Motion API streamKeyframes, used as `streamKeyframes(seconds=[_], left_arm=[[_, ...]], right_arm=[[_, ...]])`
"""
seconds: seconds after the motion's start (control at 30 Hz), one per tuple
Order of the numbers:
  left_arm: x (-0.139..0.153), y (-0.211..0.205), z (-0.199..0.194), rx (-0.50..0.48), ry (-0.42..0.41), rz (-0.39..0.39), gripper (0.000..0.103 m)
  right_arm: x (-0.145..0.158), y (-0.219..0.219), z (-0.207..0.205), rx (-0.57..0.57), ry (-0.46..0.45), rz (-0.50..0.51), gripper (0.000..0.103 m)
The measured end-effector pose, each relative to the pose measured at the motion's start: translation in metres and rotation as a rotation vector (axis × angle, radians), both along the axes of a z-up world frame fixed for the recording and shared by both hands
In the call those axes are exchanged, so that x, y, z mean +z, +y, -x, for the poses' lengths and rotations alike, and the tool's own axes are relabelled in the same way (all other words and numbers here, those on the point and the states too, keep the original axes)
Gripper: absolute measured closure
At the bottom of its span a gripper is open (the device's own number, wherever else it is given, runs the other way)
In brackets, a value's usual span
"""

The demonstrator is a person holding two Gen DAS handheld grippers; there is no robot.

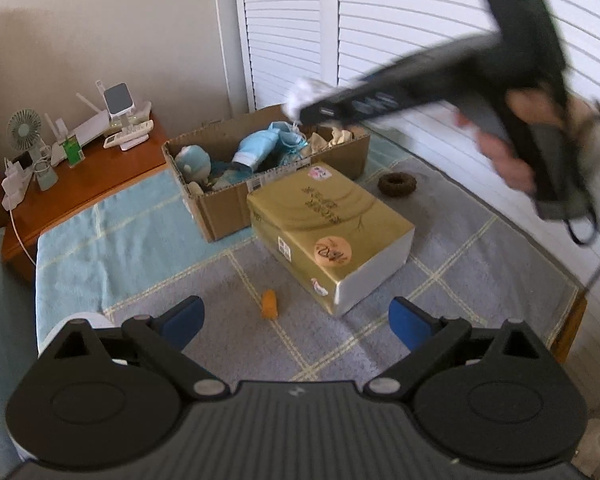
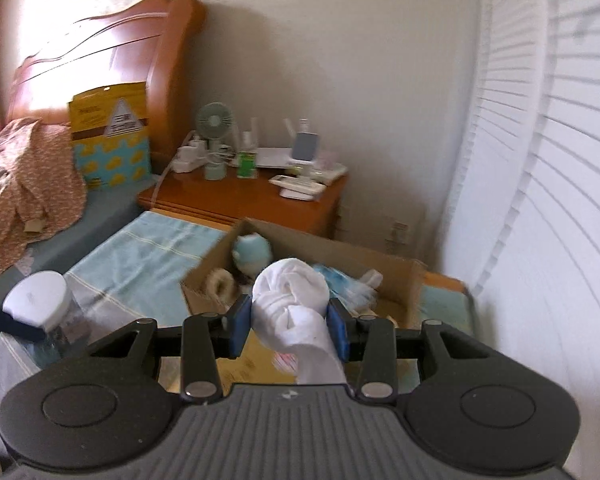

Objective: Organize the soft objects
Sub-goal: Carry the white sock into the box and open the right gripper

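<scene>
Right wrist view: the right gripper is clamped on a white sock bundle, which is pressed between both blue pads and hangs down toward the camera. Just beyond it an open cardboard box is seen, with a blue plush and other soft items inside. A bedside table with a small fan is set behind the box, by the wall.

In the left wrist view the left gripper is held with its jaws wide apart and nothing between them, above a grey checked blanket. A small orange item lies on the blanket just ahead, beside a gold package. The box stands behind the package, and a brown ring lies to its right.
</scene>
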State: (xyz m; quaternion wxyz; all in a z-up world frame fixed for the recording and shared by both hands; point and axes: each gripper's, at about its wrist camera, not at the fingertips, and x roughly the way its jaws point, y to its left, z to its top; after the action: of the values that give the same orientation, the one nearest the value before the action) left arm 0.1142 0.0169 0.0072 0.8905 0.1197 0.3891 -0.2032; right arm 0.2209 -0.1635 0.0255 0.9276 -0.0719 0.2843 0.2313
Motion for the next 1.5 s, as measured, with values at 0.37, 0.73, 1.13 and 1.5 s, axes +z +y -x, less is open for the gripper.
streamKeyframes(seconds=[0.37, 0.73, 1.13, 1.5], left_arm=[[-0.017, 0.018, -0.009, 0.032, 0.017, 0.014, 0.005], [-0.019, 0.024, -0.022, 0.066, 0.005, -0.012, 0.005], [-0.017, 0.022, -0.018, 0.059, -0.001, -0.011, 0.005], [-0.021, 0.024, -0.020, 0.066, 0.001, -0.003, 0.005]], right_arm=[[-0.015, 0.071, -0.070, 0.099, 0.065, 0.066, 0.049], [-0.027, 0.055, -0.058, 0.029, 0.080, 0.057, 0.000], [-0.021, 0.032, -0.029, -0.005, 0.064, 0.043, 0.000], [-0.025, 0.010, -0.006, -0.082, 0.065, 0.036, 0.000]])
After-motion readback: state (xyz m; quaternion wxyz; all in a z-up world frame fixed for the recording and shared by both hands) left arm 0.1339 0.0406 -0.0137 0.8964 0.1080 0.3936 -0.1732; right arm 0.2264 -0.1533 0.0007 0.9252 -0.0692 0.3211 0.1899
